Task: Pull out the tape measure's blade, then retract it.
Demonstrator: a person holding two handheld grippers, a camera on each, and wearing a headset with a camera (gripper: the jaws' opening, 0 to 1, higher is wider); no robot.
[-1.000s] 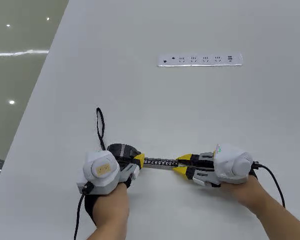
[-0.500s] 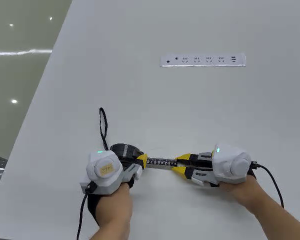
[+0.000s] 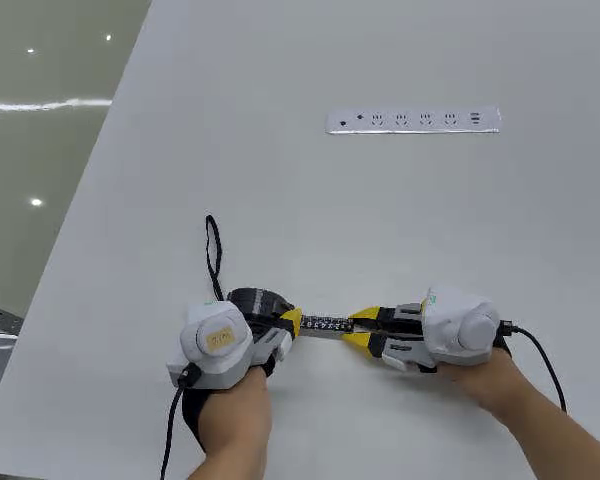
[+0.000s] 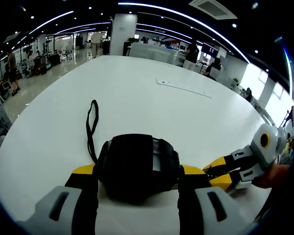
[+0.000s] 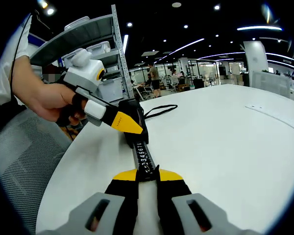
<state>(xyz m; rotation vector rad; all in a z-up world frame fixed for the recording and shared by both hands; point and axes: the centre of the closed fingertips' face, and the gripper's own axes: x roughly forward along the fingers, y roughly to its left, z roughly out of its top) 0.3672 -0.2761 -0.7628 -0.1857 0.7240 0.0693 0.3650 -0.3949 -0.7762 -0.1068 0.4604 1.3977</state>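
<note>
Blade [image 3: 326, 325] shows only a short way out of the tape measure [image 3: 254, 302], a numbered strip bridging the gap between the two grippers near the front of the white tabletop [image 3: 430, 230]. The left gripper [image 4: 137, 172] has its fingers closed against the black case, one on each side, holding it down on the tabletop. The right gripper [image 5: 148, 175] has its fingers nipped shut on the blade's free end, with digits readable just beyond them. The pull-out looks begun but well short of a long stretch (or equally a retraction nearly finished; one moment cannot say which). Either way, letting the blade run fully back into the case is left to do. A black strap [image 3: 214, 255] trails from the case toward the far power strip [image 3: 413, 120].
</note>
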